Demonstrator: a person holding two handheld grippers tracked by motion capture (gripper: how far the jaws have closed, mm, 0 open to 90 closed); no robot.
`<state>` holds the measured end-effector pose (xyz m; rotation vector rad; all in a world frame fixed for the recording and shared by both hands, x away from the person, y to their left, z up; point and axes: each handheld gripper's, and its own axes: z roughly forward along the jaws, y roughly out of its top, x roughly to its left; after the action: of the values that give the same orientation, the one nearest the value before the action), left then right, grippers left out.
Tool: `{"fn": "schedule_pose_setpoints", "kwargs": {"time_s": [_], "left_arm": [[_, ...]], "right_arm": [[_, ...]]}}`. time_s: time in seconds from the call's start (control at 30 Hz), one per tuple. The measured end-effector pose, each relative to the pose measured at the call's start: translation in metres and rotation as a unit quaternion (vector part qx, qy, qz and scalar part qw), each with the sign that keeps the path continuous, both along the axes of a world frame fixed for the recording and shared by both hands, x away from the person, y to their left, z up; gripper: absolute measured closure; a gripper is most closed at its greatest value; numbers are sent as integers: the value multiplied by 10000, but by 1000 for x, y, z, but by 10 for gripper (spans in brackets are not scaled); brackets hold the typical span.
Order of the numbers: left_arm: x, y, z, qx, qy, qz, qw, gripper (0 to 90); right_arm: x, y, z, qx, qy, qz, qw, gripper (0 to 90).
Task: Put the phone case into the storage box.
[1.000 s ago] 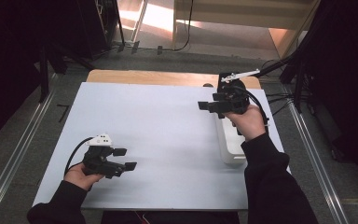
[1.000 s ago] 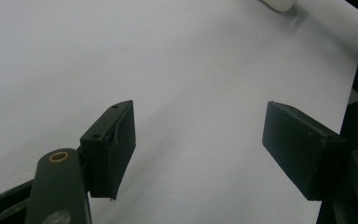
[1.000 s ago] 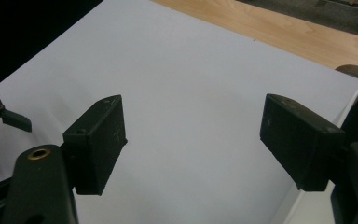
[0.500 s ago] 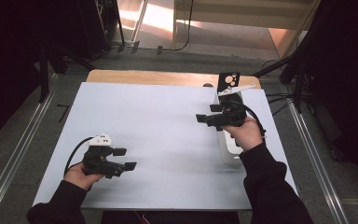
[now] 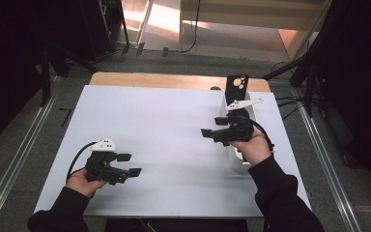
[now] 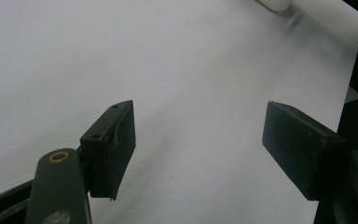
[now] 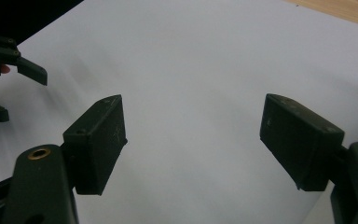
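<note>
Since a second ago the right gripper point(image 5: 218, 130) has come down from the far right of the tabletop point(image 5: 174, 121) toward the person and swung inward, uncovering a black plate point(image 5: 236, 88) standing at the far end of a white tray point(image 5: 238, 162); the left gripper point(image 5: 125, 164) has not shifted. Going left to right in the high view: the left gripper rests at about 7 o'clock on the white tabletop, jaws wide and holding nothing, pointing toward 3 o'clock. Its own view point(image 6: 198, 144) looks across bare white surface, with a corner of the tray point(image 6: 275, 3) far off at the top. The right gripper sits at about 3 o'clock, jaws likewise wide and bare, aimed toward 9 o'clock; its own view point(image 7: 191, 144) looks over bare surface at the left gripper point(image 7: 9, 88) in the distance. The tray lies directly under and behind the right hand point(image 5: 251, 147), its long axis running 12 to 6 along the right edge, the plate upright at its 12 o'clock end. The right gripper is much the nearer, but its jaws face away from the tray, so I judge it must turn back toward 12 or 1 o'clock to reach the plate.
</note>
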<state>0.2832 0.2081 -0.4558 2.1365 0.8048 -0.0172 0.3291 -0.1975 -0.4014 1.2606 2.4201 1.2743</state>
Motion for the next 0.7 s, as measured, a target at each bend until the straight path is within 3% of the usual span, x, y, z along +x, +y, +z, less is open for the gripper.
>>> {"fn": "schedule_pose_setpoints", "kwargs": {"time_s": [0.2,0.33,0.7], "left_arm": [[0,0,0,4,-23,-4,10000,252],[0,0,0,2,-23,-15,10000,252],[0,1,1,10,-26,8,10000,252]], "right_arm": [[-11,0,-6,13,-45,48,10000,213],[-17,0,-8,152,70,89,9998,230],[-34,2,-19,74,-30,404,9991,230]]}}
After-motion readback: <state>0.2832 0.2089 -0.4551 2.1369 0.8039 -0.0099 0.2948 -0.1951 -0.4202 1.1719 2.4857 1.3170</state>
